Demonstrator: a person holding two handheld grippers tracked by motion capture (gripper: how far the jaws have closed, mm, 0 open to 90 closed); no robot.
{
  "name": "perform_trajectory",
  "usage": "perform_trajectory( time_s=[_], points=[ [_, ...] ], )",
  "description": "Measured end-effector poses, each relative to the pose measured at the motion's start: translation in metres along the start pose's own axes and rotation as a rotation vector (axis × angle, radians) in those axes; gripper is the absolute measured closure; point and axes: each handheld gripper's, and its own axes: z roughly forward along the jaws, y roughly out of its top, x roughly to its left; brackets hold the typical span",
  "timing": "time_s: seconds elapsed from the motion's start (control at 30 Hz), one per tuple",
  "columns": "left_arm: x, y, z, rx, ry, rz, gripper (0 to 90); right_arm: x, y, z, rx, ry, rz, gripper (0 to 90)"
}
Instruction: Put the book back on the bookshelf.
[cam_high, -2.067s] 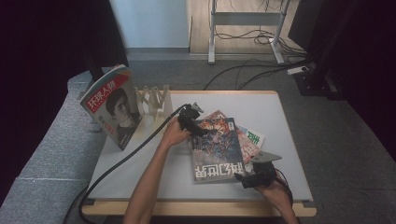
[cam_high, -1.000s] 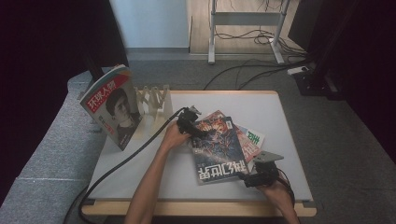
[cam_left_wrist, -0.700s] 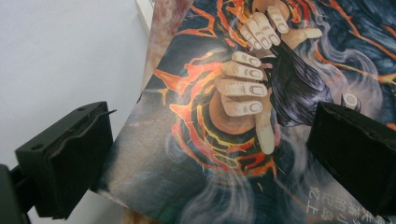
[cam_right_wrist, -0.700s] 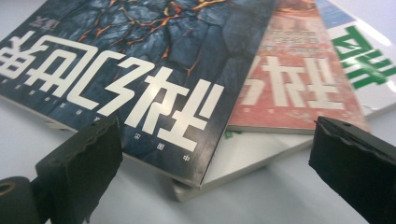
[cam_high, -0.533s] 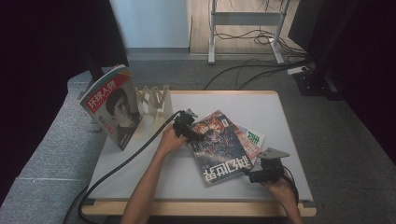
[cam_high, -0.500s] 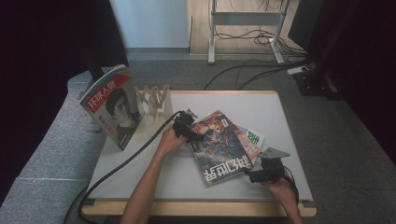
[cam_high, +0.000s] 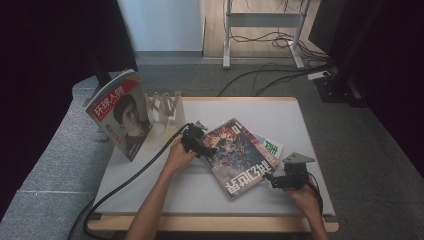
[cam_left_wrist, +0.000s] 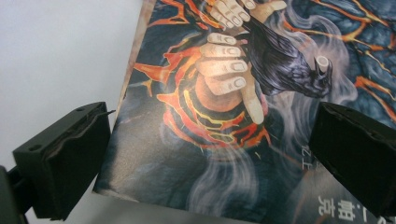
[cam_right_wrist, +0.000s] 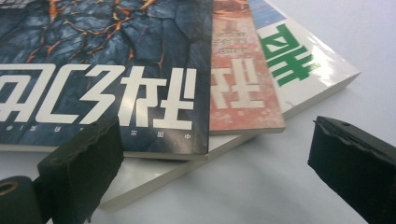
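Since the earlier frame, my left gripper (cam_high: 206, 148) dragged the top magazine (cam_high: 239, 155) toward frame center; both grippers' jaws stand apart, right gripper (cam_high: 274, 181) beside the stack.

High view: table (cam_high: 300, 115) evenly lit, soft light from above, room edges left and right near black. Faint soft shadows under magazine (cam_high: 239, 155) and upright magazine (cam_high: 121, 114). Mild glare on glossy covers. Picture sharp, slight barrel bend at edges.

Left gripper view: bright, cover (cam_left_wrist: 243, 116) in focus, near jaws soft-blurred, top-left table washed out.

Right gripper view: bright, stack (cam_right_wrist: 196, 93) sharp, jaws blurred, soft shadow under stack, sheen on white cover.
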Motion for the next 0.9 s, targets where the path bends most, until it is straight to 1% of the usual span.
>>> perform_trajectory(
  time_s=[0.03,0.07,0.13,0.4,0.47,0.57,0.63,0.9],
  points=[
    [0.0,-0.001,0.0,0.0,-0.003,-0.002,0.0,-0.002,0.001,0.0,0.003,-0.002,0.002,3.0],
    [0.0,-0.003,-0.001,0.002,-0.008,-0.019,0.0,-0.003,0.001,0.001,0.003,-0.004,0.003,3.2],
    [-0.001,-0.007,-0.002,-0.011,-0.01,-0.03,0.0,-0.006,0.003,0.002,0.006,-0.008,0.009,3.2],
    [-0.005,-0.017,-0.009,-0.017,-0.007,-0.026,0.0,-0.017,0.007,0.008,0.011,-0.015,0.03,3.1],
    [-0.007,-0.02,-0.011,-0.019,-0.007,-0.031,0.0,-0.02,0.009,0.01,0.012,-0.018,0.037,3.2],
    [-0.01,-0.024,-0.014,-0.012,0.001,-0.026,0.0,-0.024,0.011,0.013,0.015,-0.025,0.041,3.3],
    [-0.013,-0.026,-0.015,-0.017,0.008,-0.026,0.0,-0.027,0.013,0.015,0.016,-0.029,0.044,3.3],
    [-0.02,-0.036,-0.02,-0.021,0.003,-0.041,0.0,-0.038,0.021,0.022,0.019,-0.053,0.051,4.3]
  ],
)
